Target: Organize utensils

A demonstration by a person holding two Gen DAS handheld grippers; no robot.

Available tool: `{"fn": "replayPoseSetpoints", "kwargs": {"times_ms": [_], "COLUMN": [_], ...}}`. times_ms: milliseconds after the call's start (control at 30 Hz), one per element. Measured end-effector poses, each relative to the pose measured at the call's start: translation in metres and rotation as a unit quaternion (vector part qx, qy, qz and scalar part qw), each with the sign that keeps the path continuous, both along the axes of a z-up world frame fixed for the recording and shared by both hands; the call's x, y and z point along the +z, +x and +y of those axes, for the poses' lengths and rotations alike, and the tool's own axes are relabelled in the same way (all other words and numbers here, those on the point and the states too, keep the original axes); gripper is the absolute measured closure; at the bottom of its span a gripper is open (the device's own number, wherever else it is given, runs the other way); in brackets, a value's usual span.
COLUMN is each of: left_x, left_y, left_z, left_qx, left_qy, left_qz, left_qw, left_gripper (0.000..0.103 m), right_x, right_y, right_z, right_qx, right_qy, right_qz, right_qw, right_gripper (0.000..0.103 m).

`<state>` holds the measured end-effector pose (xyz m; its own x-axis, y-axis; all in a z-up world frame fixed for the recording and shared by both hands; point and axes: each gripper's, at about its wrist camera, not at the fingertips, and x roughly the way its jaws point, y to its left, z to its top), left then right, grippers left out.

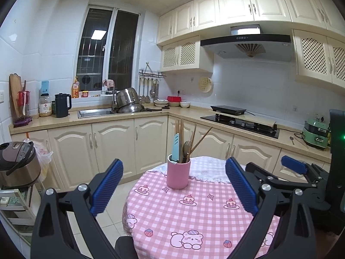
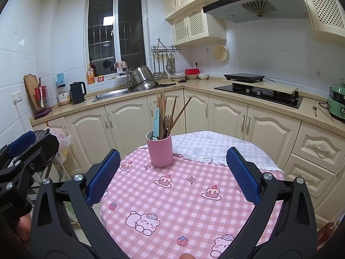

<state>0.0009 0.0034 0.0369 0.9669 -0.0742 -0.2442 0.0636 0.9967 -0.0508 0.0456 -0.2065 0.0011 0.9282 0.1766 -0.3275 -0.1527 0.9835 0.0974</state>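
desk (image 2: 194,205) pink check cloth, bare up front | cup (image 2: 161,151) far side, upright, prob ceramic so heavy-ish & slick, grab mid-body | chopsticks (image 2: 160,105), fork (image 2: 167,119), blue tool (image 2: 156,120) inside: light, stiff, pinch high | left tongs (image 1: 174,185), right tongs (image 2: 172,174) both wide, holding nothing

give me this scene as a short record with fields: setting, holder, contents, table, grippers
setting: home kitchen, cream cabinets, round table in front
holder: pink cylindrical cup, upright on the table, near its far edge
contents: wooden chopsticks, light blue plastic utensil, dark fork, all standing in the cup
table: pink checked tablecloth with bear and cake prints; no loose utensils on it
left gripper: open, empty
right gripper: open, empty
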Motion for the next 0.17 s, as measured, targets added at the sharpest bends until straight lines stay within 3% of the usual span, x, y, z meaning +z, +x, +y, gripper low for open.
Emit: {"fn": "replayPoseSetpoints", "kwargs": {"times_ms": [167], "left_x": [-0.0007], "left_y": [0.0045], "left_z": [0.0045], "left_qx": [0.002], "left_qy": [-0.016], "left_qz": [0.012], "left_qw": [0.9998], "left_gripper": [0.005], "right_x": [-0.0016], "right_y": [-0.0015], "right_z": [0.003], "right_qx": [0.001], "right_qy": [-0.001], "right_qz": [-0.002], "right_qw": [1.0], "right_gripper": [0.006]}}
